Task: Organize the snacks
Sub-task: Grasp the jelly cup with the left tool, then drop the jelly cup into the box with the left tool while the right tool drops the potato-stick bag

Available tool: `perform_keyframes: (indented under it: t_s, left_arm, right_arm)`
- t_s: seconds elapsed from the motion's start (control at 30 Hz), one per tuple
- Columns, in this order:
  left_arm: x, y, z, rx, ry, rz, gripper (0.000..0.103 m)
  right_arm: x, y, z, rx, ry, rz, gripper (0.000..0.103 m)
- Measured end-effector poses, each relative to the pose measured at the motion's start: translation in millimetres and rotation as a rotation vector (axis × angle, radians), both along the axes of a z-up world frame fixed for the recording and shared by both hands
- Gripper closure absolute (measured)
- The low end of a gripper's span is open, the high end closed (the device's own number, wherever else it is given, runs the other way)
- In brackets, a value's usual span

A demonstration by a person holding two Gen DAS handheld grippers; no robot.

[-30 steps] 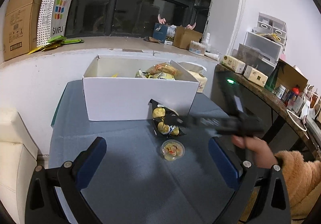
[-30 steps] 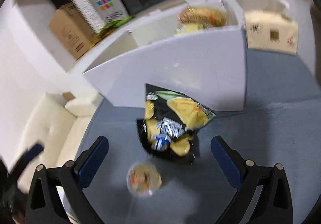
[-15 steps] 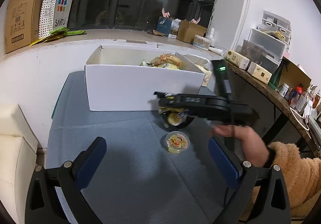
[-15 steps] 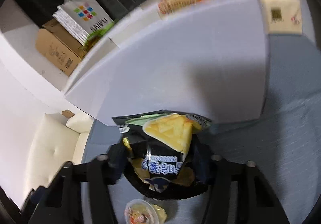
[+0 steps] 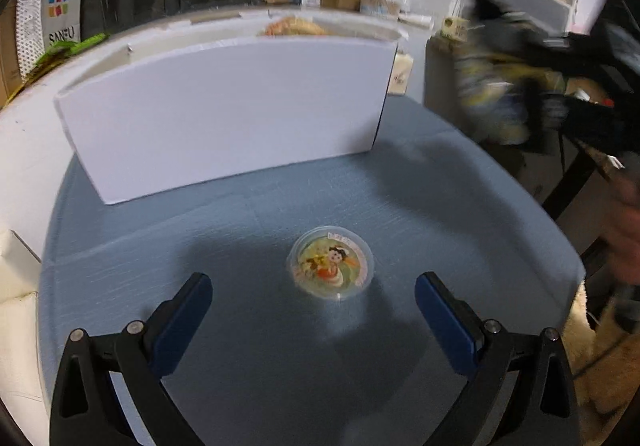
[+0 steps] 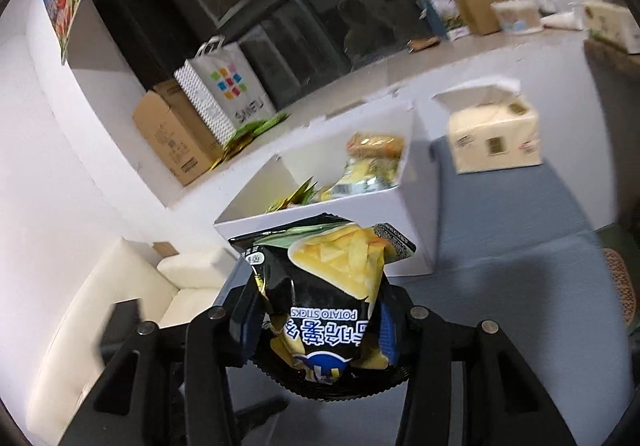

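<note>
At far left in our right-wrist view, a cream tufted sofa (image 6: pixel 120 310) sits below a ledge holding a brown cardboard carton (image 6: pixel 172 138) and a white dotted paper shopping bag (image 6: pixel 224 94). Our left gripper (image 5: pixel 314 300) hangs low over the blue-grey cloth-covered table (image 5: pixel 260 346), its two blue-padded fingers (image 5: pixel 182 320) spread wide apart with nothing between them. Just ahead of the gap rests a small round clear-plastic jelly cup (image 5: pixel 330 261) with a glossy cartoon-printed lid, flat on the cloth and apart from both pads. Behind it stands the large white rectangular cardboard box (image 5: pixel 224 110), matte and smooth-walled, with shiny crinkled snack packets (image 6: pixel 368 166) piled at its right end. Our right gripper (image 6: pixel 316 326) is lifted above the table and angled toward that box, its jaws pinched on a glossy black foil bag of potato sticks (image 6: pixel 324 302), upside down and creased where the pads squeeze it. In the left-wrist view that bag appears only as a blur at right. A cream soft-pack of tissues (image 6: pixel 494 136) sits on the table right of the box.
</note>
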State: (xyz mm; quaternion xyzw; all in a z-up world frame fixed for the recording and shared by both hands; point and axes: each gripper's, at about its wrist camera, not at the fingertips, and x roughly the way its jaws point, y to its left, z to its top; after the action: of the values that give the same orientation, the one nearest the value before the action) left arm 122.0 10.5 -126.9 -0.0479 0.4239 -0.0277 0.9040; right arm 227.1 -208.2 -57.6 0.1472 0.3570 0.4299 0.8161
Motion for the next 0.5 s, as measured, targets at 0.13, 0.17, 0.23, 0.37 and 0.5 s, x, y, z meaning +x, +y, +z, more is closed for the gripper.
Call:
perform_keyframes:
  t_s: [0.13, 0.17, 0.23, 0.37, 0.5]
  left_arm:
    - [18.1, -0.5, -11.5, -0.002, 0.035, -0.003, 0.000]
    - [20.6, -1.6, -12.2, 0.000, 0.040, -0.005, 0.000]
    - [23.9, -2.3, -14.4, 0.011, 0.045, -0.008, 0.000]
    - [29.1, -3.5, -16.5, 0.004, 0.037, -0.033, 0.044]
    - [26.4, -7.6, -12.2, 0.031, 0.009, -0.052, 0.054]
  right_arm:
    - [-2.4, -32.1, -4.5, 0.010, 0.018, -0.041, 0.052]
    - [-2.7, -38.2, -6.8, 0.007, 0.022, -0.051, 0.052]
    - [-2.8, -44.9, -13.5, 0.010, 0.039, -0.066, 0.051]
    - [-5.9, -54.2, -23.4, -0.001, 0.059, -0.075, 0.051]
    - [-11.0, -50.2, -24.8, -0.017, 0.048, -0.057, 0.051]
